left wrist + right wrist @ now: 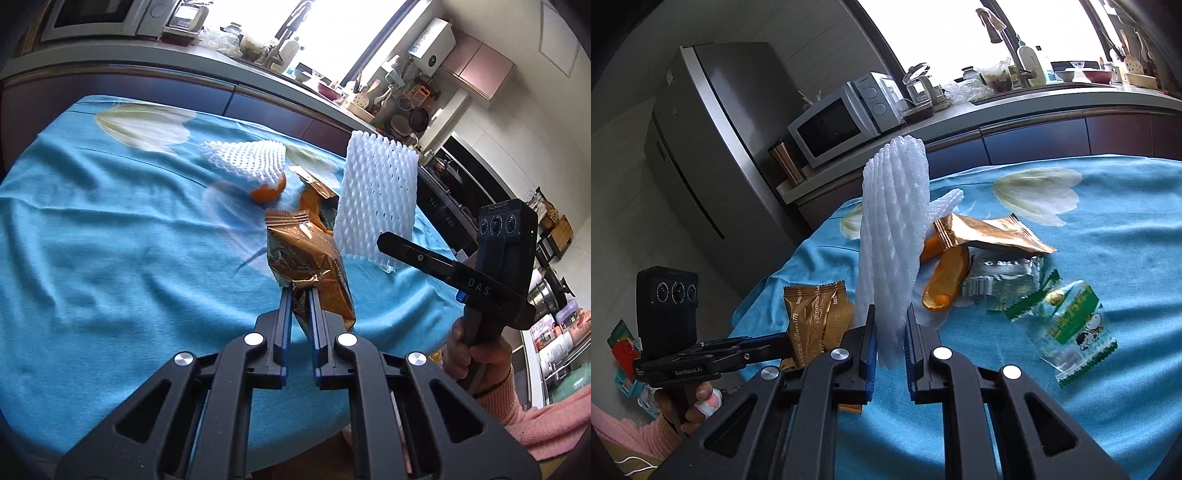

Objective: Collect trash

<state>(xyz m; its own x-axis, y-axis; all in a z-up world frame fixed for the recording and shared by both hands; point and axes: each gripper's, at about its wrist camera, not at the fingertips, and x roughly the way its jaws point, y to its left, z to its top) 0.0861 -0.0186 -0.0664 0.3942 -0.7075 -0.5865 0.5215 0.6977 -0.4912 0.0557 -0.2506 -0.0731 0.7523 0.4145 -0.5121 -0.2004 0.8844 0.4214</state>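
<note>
My left gripper [299, 291] is clamped on a gold foil snack wrapper [306, 258], the two fingers pinching its lower crumpled end so the packet stands up off the blue tablecloth [110, 258], its crimped top edge pointing away from me. My right gripper [891, 314] is closed on a white foam fruit net [890, 236] — the sleeve rises nearly upright from between the fingers, tall and slightly curved. From the left wrist view that same net hangs just right of the gold wrapper, with my right hand [476, 354] wrapped round the tool's handle at the table's edge, a pink sleeve [546, 417] behind it. On the cloth a second foam net [245, 158] lies flat farther back, touching a piece of orange peel [267, 192]. The right wrist view shows the rest of the litter in a loose cluster: another gold wrapper [990, 232] lying open over a curled orange peel [947, 280], a clear crinkled wrapper [1004, 280] beside it, and a clear packet with green print [1067, 328] nearest me on the right. Beyond the table stand a microwave [842, 122] on the counter and a grey fridge [713, 125].
</note>
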